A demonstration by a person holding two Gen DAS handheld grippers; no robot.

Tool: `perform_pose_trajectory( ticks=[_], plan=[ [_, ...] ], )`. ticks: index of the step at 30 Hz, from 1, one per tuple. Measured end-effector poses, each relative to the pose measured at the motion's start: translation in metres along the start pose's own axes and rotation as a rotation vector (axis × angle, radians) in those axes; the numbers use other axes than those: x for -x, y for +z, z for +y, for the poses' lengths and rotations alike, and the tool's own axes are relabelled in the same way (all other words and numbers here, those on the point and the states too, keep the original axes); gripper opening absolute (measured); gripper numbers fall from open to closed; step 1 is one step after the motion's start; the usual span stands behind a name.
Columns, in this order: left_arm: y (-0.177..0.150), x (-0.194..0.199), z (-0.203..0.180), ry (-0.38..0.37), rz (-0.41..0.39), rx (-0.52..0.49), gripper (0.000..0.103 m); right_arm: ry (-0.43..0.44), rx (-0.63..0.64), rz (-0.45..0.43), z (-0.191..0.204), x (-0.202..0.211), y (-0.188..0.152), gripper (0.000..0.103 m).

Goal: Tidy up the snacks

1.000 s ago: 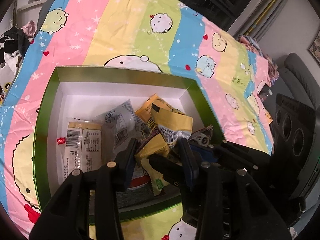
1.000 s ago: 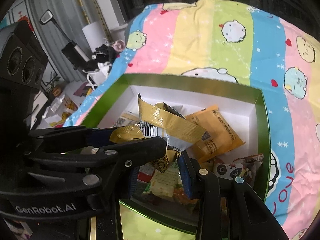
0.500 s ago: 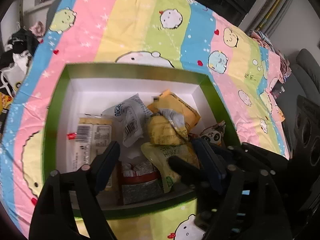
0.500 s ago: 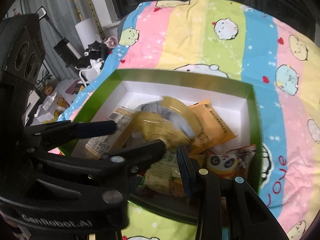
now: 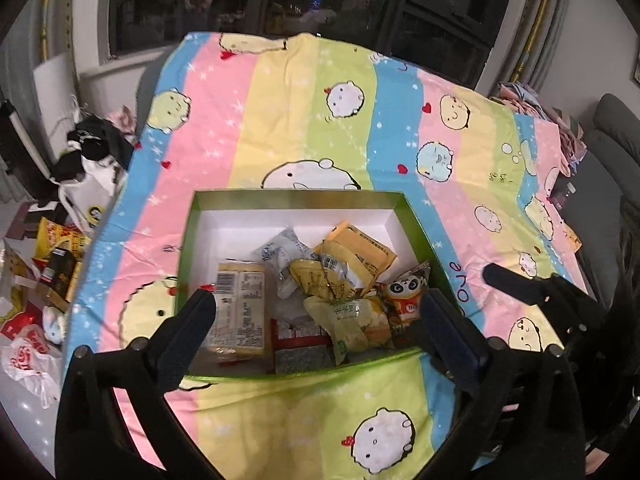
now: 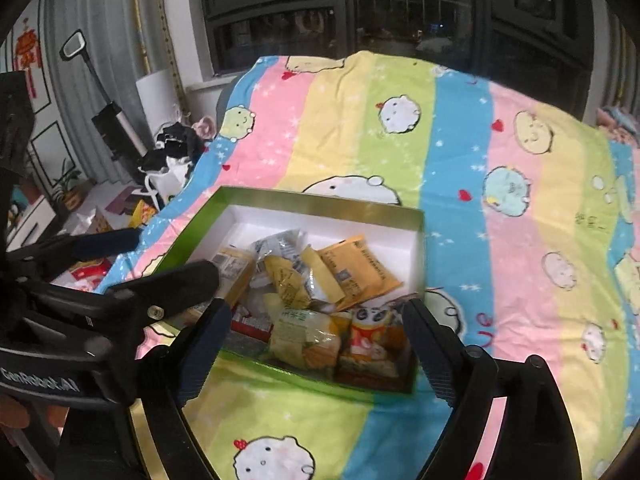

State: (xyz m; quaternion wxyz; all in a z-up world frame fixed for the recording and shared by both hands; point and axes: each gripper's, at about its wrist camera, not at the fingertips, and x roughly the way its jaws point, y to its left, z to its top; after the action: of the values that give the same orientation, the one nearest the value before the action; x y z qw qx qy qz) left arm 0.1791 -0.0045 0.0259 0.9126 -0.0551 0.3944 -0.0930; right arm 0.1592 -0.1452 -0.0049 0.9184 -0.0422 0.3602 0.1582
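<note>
A green box with a white inside (image 5: 296, 198) (image 6: 320, 200) lies on the striped cartoon cloth and holds several snack packets. Among them are a crumpled yellow packet (image 5: 320, 280) (image 6: 286, 278), an orange packet (image 5: 360, 250) (image 6: 360, 270), a panda packet (image 5: 406, 294) (image 6: 370, 328) and a pale bar pack (image 5: 240, 308). My left gripper (image 5: 316, 320) is open and empty, above the box's near edge. My right gripper (image 6: 316, 328) is open and empty too, above the box's near side. The left gripper's fingers (image 6: 176, 284) show at the left of the right wrist view.
The cloth (image 5: 304, 112) covers the table. Plastic bags and snack packs (image 5: 44, 280) lie off its left edge. A grey chair (image 5: 616, 136) stands at the right. Dark windows are behind.
Both grippers let go of the crumpled yellow packet, which now lies in the box. Both opened wide and pulled back and up from the box.
</note>
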Motion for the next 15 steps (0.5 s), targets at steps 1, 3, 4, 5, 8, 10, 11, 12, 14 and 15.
perform_pose_trajectory(
  ticks=[1, 3, 4, 5, 8, 10, 11, 12, 14, 15],
  plan=[
    [-0.001, 0.005, -0.001, 0.008, -0.005, 0.001, 0.102, -0.017, 0.0, 0.002, 0.0, 0.005, 0.0, 0.092],
    [-0.001, 0.015, -0.003, 0.037, -0.009, 0.002, 0.102, -0.033, 0.001, -0.002, -0.001, 0.012, 0.0, 0.093],
    [-0.002, 0.019, -0.004, 0.055, -0.007, 0.002, 0.102, -0.036, 0.0, -0.005, -0.002, 0.017, 0.0, 0.093],
    [-0.003, 0.024, -0.005, 0.078, 0.003, 0.002, 0.102, -0.036, -0.002, -0.008, -0.003, 0.021, 0.0, 0.093],
    [-0.007, 0.037, -0.008, 0.106, 0.005, 0.003, 0.102, -0.037, -0.005, -0.02, -0.003, 0.033, 0.0, 0.093],
    [-0.01, 0.047, -0.009, 0.112, -0.007, 0.004, 0.102, -0.042, -0.004, -0.028, -0.001, 0.041, 0.0, 0.093],
    [-0.01, 0.05, -0.009, 0.115, -0.011, 0.006, 0.102, -0.042, -0.002, -0.031, 0.0, 0.045, 0.0, 0.093],
    [-0.01, 0.053, -0.009, 0.121, -0.014, 0.008, 0.102, -0.042, 0.0, -0.033, 0.001, 0.048, 0.001, 0.093],
    [-0.009, 0.059, -0.008, 0.137, -0.02, 0.013, 0.102, -0.044, 0.006, -0.042, 0.003, 0.056, 0.002, 0.093],
    [-0.009, 0.062, -0.007, 0.147, -0.024, 0.017, 0.102, -0.043, 0.008, -0.045, 0.004, 0.058, 0.003, 0.093]
  ],
)
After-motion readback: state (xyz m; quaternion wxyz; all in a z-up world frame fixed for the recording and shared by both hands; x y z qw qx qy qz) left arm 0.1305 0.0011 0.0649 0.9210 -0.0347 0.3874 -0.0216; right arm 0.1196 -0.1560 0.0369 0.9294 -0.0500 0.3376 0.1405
